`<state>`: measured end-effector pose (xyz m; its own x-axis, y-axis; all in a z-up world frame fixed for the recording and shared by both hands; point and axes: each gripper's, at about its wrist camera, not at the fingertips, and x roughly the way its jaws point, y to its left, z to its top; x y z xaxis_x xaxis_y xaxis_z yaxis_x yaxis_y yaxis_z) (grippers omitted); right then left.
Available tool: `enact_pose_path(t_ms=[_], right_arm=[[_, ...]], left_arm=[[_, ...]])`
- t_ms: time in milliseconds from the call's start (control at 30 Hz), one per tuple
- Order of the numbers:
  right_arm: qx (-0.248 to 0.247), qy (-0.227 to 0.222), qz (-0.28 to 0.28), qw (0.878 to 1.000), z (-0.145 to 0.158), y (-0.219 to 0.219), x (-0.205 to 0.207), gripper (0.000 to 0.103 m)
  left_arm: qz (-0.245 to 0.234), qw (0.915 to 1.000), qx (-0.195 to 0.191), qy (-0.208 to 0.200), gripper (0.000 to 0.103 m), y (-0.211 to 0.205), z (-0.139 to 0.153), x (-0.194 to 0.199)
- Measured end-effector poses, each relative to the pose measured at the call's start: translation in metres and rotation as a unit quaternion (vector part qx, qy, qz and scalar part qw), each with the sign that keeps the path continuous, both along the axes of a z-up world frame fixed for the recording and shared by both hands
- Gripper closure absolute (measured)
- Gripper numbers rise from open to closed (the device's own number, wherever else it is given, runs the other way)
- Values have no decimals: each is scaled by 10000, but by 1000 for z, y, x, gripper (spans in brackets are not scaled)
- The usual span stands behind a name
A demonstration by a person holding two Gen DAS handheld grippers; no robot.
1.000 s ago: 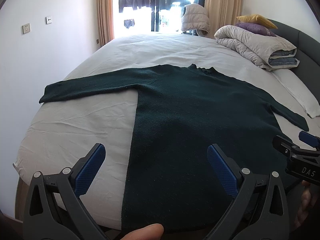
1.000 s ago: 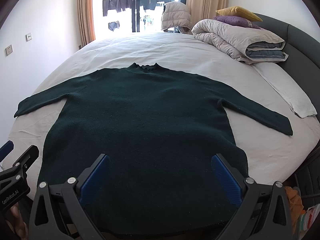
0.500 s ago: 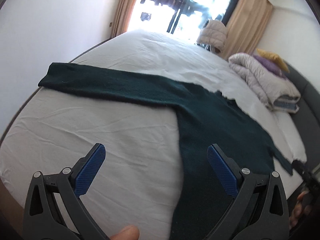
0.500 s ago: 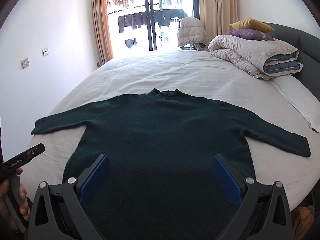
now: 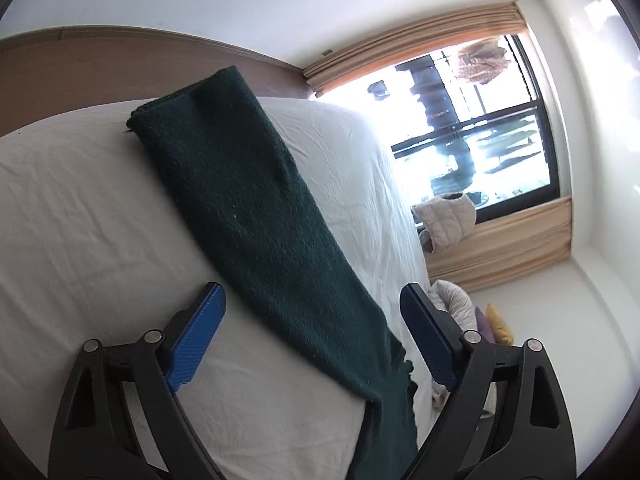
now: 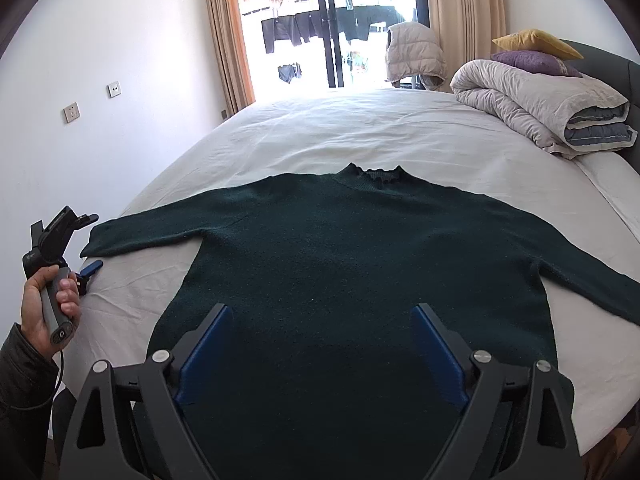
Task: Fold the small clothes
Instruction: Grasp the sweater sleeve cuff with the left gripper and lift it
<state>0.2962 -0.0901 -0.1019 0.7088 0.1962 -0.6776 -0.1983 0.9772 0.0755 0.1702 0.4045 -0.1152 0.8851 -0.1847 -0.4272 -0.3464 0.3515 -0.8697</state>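
Observation:
A dark green long-sleeved sweater (image 6: 360,264) lies flat on the white bed (image 6: 360,128), collar away from me, both sleeves spread out. My right gripper (image 6: 320,312) is open and empty, above the sweater's lower body. My left gripper (image 5: 312,300) is open and empty, rolled sideways, with its jaws on either side of the left sleeve (image 5: 248,216), whether touching I cannot tell; the cuff (image 5: 180,100) is ahead. In the right wrist view the left gripper (image 6: 86,246) sits at the bed's left edge beside the sleeve end, held by a hand.
A folded grey duvet (image 6: 552,108) with purple and yellow pillows lies at the bed's far right. A pale puffer jacket (image 6: 414,56) hangs by the balcony door. A white wall with sockets (image 6: 72,112) runs close along the bed's left side.
My left gripper has swung left and rolled sideways, closing in on the left sleeve near the bed's edge. My right gripper has risen and tilted up slightly over the sweater body.

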Motion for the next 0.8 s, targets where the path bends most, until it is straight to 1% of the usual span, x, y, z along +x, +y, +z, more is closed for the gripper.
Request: enact_pose_path(t_ms=[133, 200, 300, 333, 367, 400, 467, 500, 533, 600, 633, 700, 733, 800], right_arm=[[101, 161, 58, 9998, -9, 3, 6, 17], [154, 193, 82, 9997, -11, 4, 6, 18], [172, 180, 125, 9996, -13, 8, 6, 18], [166, 182, 154, 9996, -13, 9, 5, 19], [163, 186, 180, 9995, -14, 11, 4, 20], [143, 190, 205, 9995, -14, 12, 3, 20], [111, 183, 229, 9995, -14, 13, 1, 21], [109, 175, 226, 9995, -13, 12, 0, 21], [117, 167, 208, 9996, -12, 11, -1, 21], [132, 172, 155, 9996, -12, 8, 0, 21], [162, 192, 123, 9996, -13, 6, 1, 21], [226, 249, 75, 9994, -16, 4, 3, 21], [257, 284, 75, 9992, -17, 4, 3, 22], [238, 288, 96, 9993, -18, 5, 1, 22]], left_arm=[[257, 9989, -362, -148, 16, 32, -10, 8], [399, 9972, -581, -243, 18, 43, -18, 8], [523, 9958, -684, -321, 24, 50, -25, 12], [559, 9956, -695, -302, 29, 52, -28, 15], [602, 9951, -728, -282, 36, 54, -33, 17], [646, 9943, -803, -274, 41, 59, -37, 21], [794, 9903, -1092, -332, 56, 68, -52, 23], [868, 9879, -1243, -344, 61, 74, -60, 24], [915, 9863, -1336, -316, 70, 80, -66, 25], [932, 9851, -1404, -338, 72, 88, -72, 29], [919, 9858, -1369, -314, 75, 92, -74, 31], [932, 9857, -1361, -340, 77, 104, -80, 31], [988, 9838, -1449, -375, 77, 100, -76, 35], [1093, 9801, -1588, -463, 77, 108, -85, 34]])
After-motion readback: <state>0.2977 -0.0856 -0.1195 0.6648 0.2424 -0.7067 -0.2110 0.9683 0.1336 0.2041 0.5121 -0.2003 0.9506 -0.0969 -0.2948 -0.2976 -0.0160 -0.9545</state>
